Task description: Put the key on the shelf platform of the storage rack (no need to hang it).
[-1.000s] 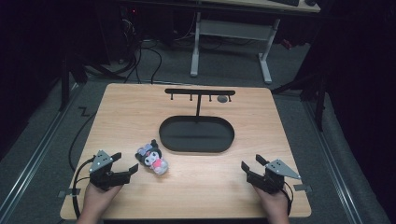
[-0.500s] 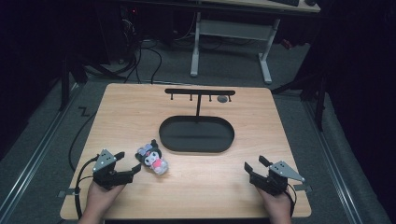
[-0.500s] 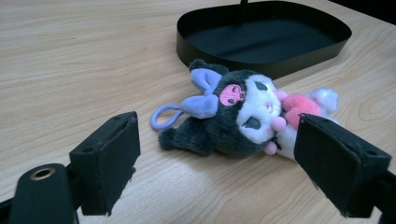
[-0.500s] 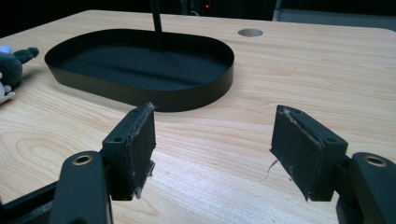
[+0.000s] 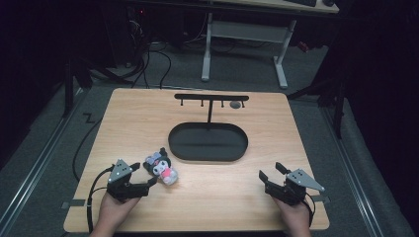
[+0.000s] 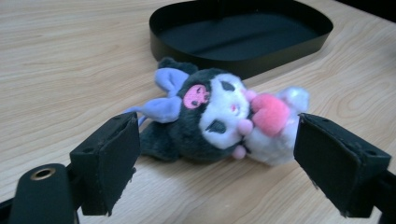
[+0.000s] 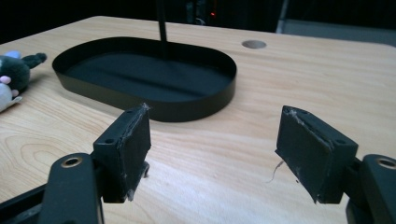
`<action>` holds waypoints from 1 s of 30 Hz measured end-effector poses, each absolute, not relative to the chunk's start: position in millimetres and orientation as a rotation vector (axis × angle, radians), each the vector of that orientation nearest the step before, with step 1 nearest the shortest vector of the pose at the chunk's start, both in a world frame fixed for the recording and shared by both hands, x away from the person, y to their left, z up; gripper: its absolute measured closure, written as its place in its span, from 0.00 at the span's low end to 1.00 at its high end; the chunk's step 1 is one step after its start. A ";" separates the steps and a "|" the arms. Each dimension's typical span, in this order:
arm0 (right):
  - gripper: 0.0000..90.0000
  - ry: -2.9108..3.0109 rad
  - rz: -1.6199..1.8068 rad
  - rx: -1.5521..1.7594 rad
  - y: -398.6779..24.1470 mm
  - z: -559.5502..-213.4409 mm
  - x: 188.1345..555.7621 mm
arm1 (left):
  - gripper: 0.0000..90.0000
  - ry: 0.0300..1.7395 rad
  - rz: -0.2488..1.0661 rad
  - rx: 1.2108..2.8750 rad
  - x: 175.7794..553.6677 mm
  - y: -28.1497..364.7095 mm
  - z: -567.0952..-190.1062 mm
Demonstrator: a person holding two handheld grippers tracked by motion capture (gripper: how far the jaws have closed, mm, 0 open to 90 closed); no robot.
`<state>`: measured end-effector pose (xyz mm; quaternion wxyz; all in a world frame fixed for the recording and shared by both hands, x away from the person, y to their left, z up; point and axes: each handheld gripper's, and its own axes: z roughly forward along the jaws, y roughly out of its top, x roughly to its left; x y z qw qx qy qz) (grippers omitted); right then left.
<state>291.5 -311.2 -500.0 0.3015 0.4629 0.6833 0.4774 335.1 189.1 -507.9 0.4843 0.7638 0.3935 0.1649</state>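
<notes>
A small plush toy (image 5: 160, 167) with a dark head, white face and pink nose lies on its side on the wooden table, left of centre. In the left gripper view the plush toy (image 6: 219, 116) lies just beyond the two jaws, which stand wide apart on either side of it without touching. My left gripper (image 5: 146, 177) is open, right beside the toy. My right gripper (image 5: 271, 171) is open near the front right, with bare wood between its jaws (image 7: 215, 140). A black oval tray (image 5: 174, 143) sits empty mid-table.
A black T-shaped stand with hooks (image 5: 211, 97) rises from the tray's far side. A round hole (image 7: 254, 44) is in the tabletop behind the tray. The tray rim (image 6: 261, 60) lies just beyond the toy. Desk legs and cables stand on the dark floor beyond the table.
The left gripper has edged slightly right, closer to the plush toy. The right gripper has shifted a touch to the right and nearer the front edge. The toy has not moved.
</notes>
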 end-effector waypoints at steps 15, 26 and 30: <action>0.25 1.869 1.350 1.200 -297.5 -496.7 310.3 | 0.19 0.957 0.469 1.864 324.7 153.3 -491.5; 0.24 1.880 1.294 1.266 -295.3 -500.5 308.5 | 0.27 0.968 0.436 1.881 314.9 148.4 -511.9; 0.24 1.870 1.306 1.272 -296.0 -499.6 304.8 | 0.36 0.966 0.433 1.897 312.8 144.3 -513.4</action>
